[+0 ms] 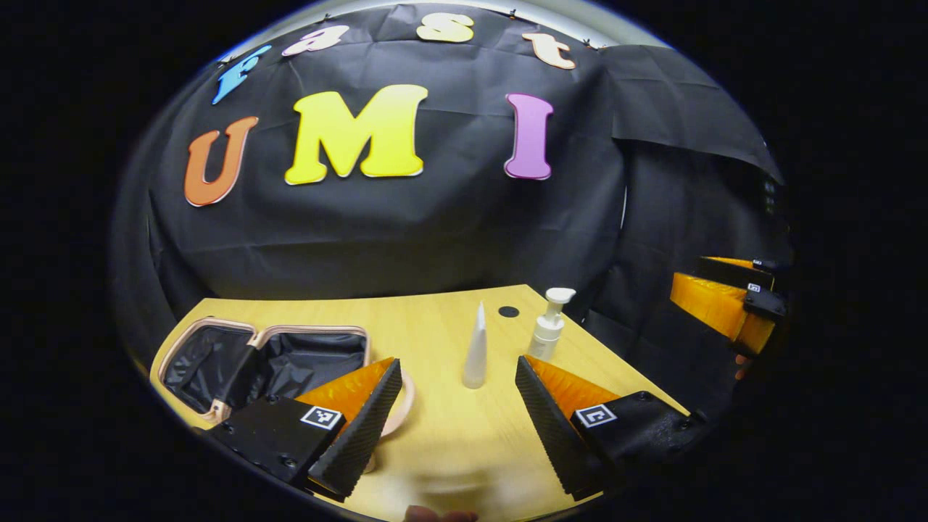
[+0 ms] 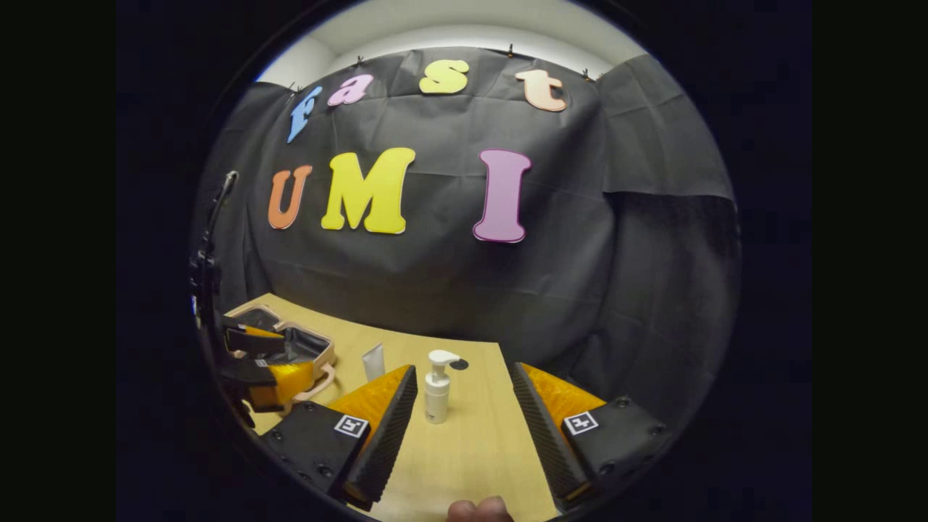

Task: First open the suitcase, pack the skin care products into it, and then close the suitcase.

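Left gripper view. A light wooden table (image 1: 449, 435) is seen, its far edge running against the black cloth wall and its right corner cut at an angle. An open pale-pink suitcase with black lining (image 1: 275, 355) lies at the table's left end, near the left edge. A white tapered tube standing upright on its cap (image 1: 475, 348) is set near mid-table; a white pump bottle (image 1: 549, 326) stands just right of it, close to the angled edge. Bare tabletop is left between tube and suitcase. The left gripper (image 1: 458, 413) is held wide open above the table, nothing between its fingers. The right gripper (image 1: 725, 304) is seen far right, beyond the table edge.

Right gripper view. The pump bottle (image 2: 438, 388) stands ahead, the tube (image 2: 373, 360) behind and left of it, the suitcase (image 2: 290, 341) at far left with the left gripper (image 2: 272, 362) before it. The right gripper (image 2: 464, 428) is spread wide, empty, with open tabletop (image 2: 471, 449) beneath.
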{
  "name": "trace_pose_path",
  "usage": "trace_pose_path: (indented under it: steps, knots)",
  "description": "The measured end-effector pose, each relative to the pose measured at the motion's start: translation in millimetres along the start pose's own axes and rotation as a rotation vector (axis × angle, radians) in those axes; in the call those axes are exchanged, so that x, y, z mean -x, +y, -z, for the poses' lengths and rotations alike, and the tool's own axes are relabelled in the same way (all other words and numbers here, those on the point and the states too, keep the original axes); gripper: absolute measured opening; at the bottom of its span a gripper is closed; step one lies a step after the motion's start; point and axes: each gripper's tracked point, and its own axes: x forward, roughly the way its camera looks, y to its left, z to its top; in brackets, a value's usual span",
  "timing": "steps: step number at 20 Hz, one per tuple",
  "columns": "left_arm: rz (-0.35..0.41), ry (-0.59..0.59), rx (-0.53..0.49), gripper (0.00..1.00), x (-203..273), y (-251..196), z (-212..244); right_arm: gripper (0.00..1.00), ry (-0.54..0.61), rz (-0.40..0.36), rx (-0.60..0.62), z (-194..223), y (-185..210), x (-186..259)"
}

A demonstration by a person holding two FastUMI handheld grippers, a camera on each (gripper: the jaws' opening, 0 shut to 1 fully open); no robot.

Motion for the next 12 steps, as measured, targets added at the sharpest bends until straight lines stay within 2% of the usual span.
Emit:
trace_pose_path:
  steps: [6,12]
  knots:
    - [0.039,0.065,0.027,1.00,-58.0,-23.6,32.4,0.79,0.048,0.012,0.049,21.7,-23.5,5.0]
    - [-0.009,0.101,0.048,1.00,-122.5,-11.3,66.7,0.77,0.115,0.066,0.033,39.4,-49.4,2.1]
